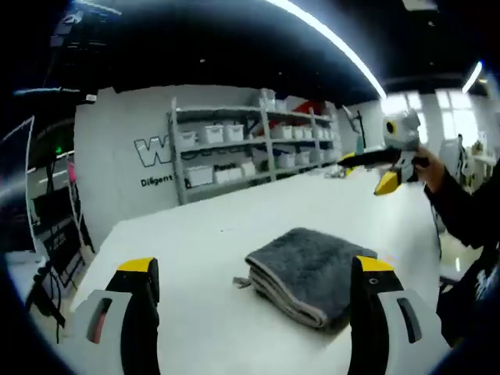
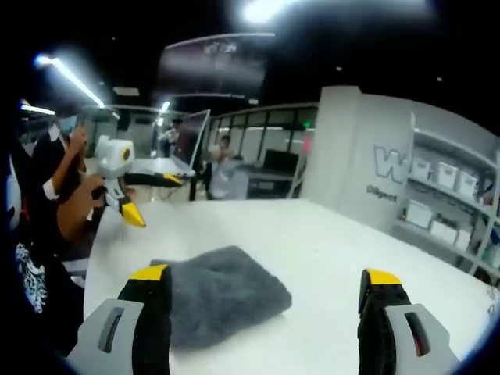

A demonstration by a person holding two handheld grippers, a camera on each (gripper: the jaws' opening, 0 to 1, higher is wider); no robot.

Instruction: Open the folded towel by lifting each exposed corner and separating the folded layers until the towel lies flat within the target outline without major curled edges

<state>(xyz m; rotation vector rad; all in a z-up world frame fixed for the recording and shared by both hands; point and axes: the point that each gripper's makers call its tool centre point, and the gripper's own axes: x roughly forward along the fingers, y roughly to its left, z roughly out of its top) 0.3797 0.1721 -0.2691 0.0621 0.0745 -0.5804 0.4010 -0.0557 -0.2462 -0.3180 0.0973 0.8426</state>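
A grey towel (image 1: 308, 269) lies folded in several layers on the white table (image 1: 195, 234), its stacked edges facing me. My left gripper (image 1: 254, 269) hovers just short of it, open, with nothing between its yellow-tipped jaws. The right gripper (image 1: 391, 168) is held up in a dark-sleeved hand beyond the towel at the right. In the right gripper view the same towel (image 2: 223, 293) rests low and left on the table (image 2: 320, 234), while my right gripper (image 2: 266, 275) stands open above it. The left gripper (image 2: 121, 191) is raised at the left in a person's hand.
Metal shelves with white bins (image 1: 234, 148) stand behind the table against a grey lettered wall. Shelves (image 2: 445, 207) also line the right side. People (image 2: 55, 168) stand at the table's left edge near a screen (image 2: 187, 141).
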